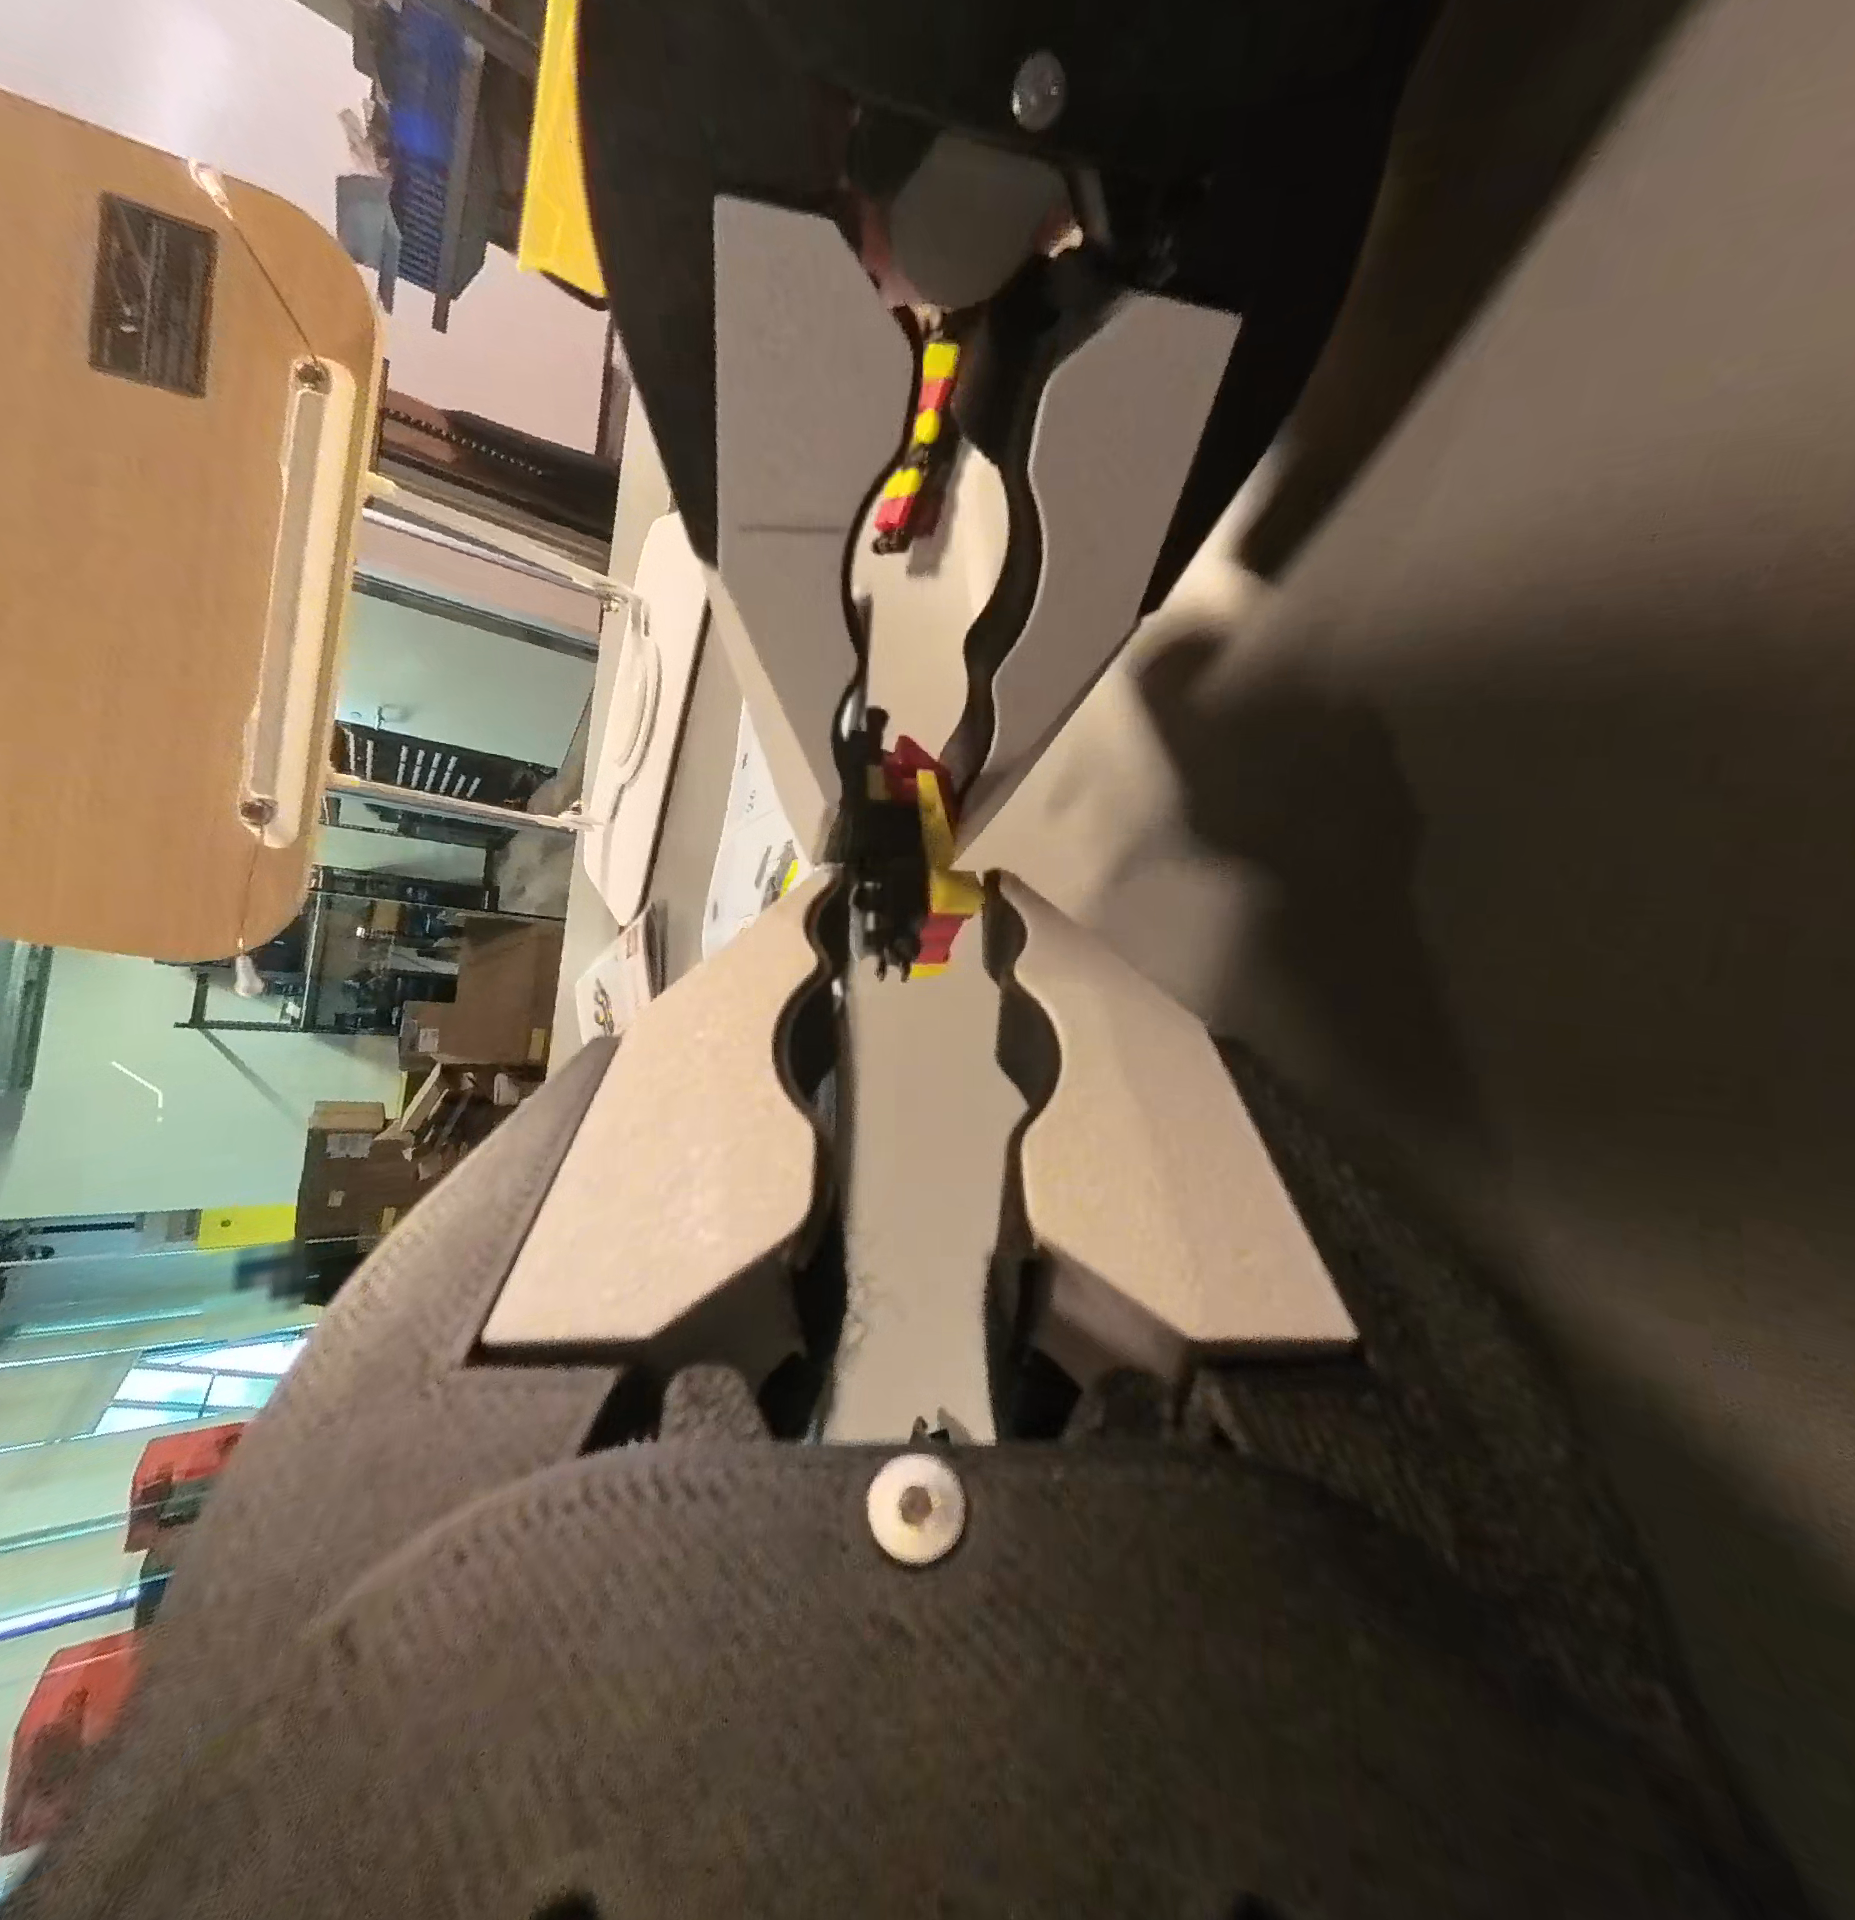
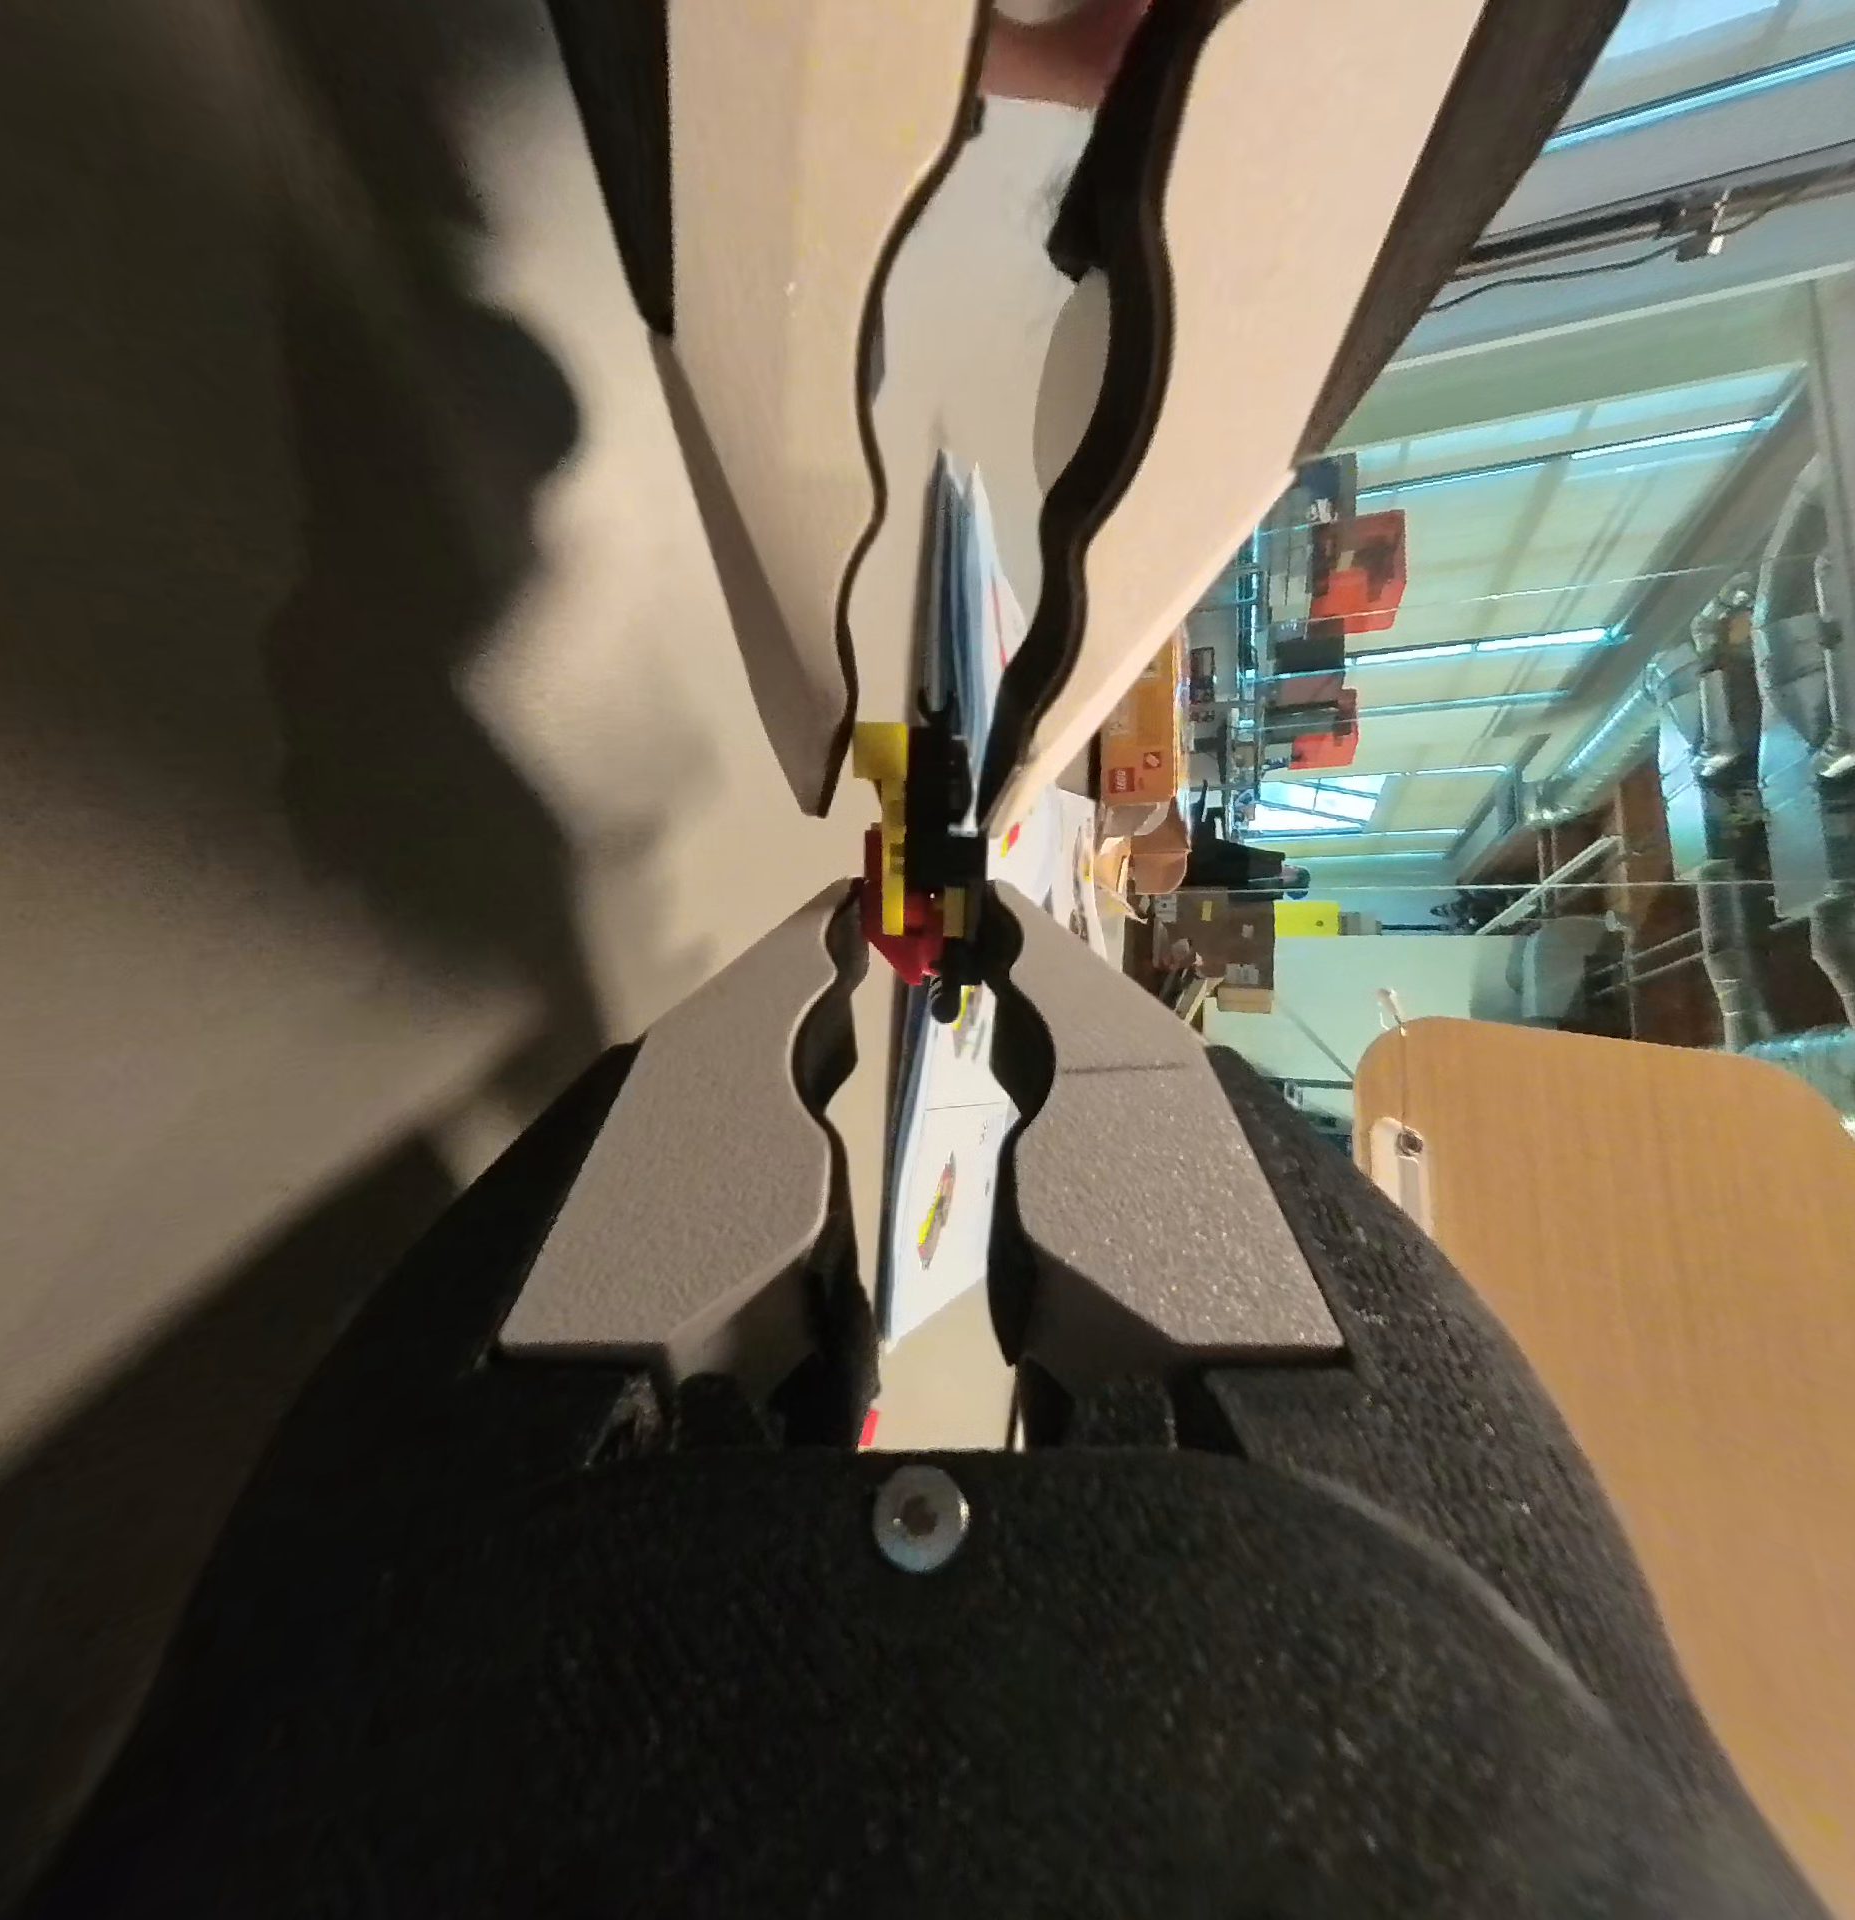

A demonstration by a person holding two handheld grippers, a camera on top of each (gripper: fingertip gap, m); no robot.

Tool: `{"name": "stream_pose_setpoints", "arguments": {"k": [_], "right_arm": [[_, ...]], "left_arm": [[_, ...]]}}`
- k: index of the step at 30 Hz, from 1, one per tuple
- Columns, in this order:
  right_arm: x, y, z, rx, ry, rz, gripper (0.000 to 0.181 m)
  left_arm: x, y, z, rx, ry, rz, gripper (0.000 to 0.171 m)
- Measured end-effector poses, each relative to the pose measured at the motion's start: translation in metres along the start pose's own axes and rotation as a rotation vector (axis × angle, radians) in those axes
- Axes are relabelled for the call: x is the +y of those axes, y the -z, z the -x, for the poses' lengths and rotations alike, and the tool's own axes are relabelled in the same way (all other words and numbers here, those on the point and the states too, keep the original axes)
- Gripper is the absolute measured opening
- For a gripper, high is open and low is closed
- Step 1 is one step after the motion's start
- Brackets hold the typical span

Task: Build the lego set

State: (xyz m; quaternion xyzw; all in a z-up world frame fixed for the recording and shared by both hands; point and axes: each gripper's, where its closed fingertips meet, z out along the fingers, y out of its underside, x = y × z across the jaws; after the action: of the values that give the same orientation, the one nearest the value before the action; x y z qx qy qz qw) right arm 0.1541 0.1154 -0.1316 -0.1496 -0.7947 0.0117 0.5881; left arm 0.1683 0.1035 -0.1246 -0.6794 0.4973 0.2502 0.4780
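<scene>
Both grippers meet tip to tip above the tabletop, the left gripper and right gripper each clamped on the same small red, yellow and black lego assembly. It looks only partly built; an instruction booklet lies open beyond.

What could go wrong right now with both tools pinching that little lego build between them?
1. The small red, yellow and black lego assembly is held only at the very tips of the left tool and right tool, so it might slip or twist out.
2. With the tools meeting tip to tip, a hard squeeze could pop bricks apart.
3. The fingers hide much of the build, so misalignment may go unseen.
</scene>
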Motion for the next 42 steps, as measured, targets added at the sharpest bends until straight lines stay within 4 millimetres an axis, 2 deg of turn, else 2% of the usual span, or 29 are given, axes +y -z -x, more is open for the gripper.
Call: {"name": "stream_pose_setpoints", "arguments": {"k": [6,7,10,13,16,18,21,24,31,33,38,40,42], "right_arm": [[-0.003,0.001,-0.002,0.006,-0.012,-0.018,0.019],[-0.003,0.002,-0.004,0.011,-0.015,-0.019,0.019],[-0.001,0.002,-0.004,0.011,-0.011,-0.017,0.019],[0.009,0.000,0.002,-0.015,0.014,-0.008,0.019],[0.018,-0.002,0.000,-0.003,0.024,0.005,0.019],[0.019,-0.002,-0.002,0.029,0.070,0.005,0.019],[0.021,-0.004,0.000,0.064,0.185,0.010,0.018],[0.021,-0.005,-0.001,0.083,0.216,-0.001,0.018],[0.023,-0.008,-0.001,0.076,0.183,-0.016,0.018],[0.025,-0.008,-0.002,0.074,0.172,-0.017,0.018],[0.029,-0.010,-0.004,0.083,0.171,-0.008,0.019],[0.032,-0.010,-0.006,0.090,0.168,0.002,0.018],[0.034,-0.011,-0.007,0.093,0.158,0.006,0.018]], "left_arm": [[-0.003,0.003,0.002,-0.018,-0.027,-0.017,0.023],[-0.003,0.004,0.001,-0.017,-0.048,-0.020,0.017],[-0.004,0.007,0.004,-0.025,-0.009,-0.043,0.022],[0.009,0.010,0.012,0.015,0.133,-0.002,0.036],[0.028,0.009,0.017,0.081,0.386,0.020,0.033],[0.041,0.001,0.014,0.140,0.520,0.071,0.032],[0.057,-0.015,0.006,0.211,0.623,0.148,0.032],[0.058,-0.023,0.002,0.273,0.696,0.138,0.029],[0.058,-0.029,0.003,0.306,0.642,0.146,0.019],[0.058,-0.030,0.001,0.315,0.596,0.155,0.004],[0.058,-0.027,0.001,0.259,0.482,0.118,0.004],[0.054,-0.023,0.001,0.275,0.519,0.076,0.003],[0.046,-0.017,0.005,0.331,0.641,0.006,0.003]]}}
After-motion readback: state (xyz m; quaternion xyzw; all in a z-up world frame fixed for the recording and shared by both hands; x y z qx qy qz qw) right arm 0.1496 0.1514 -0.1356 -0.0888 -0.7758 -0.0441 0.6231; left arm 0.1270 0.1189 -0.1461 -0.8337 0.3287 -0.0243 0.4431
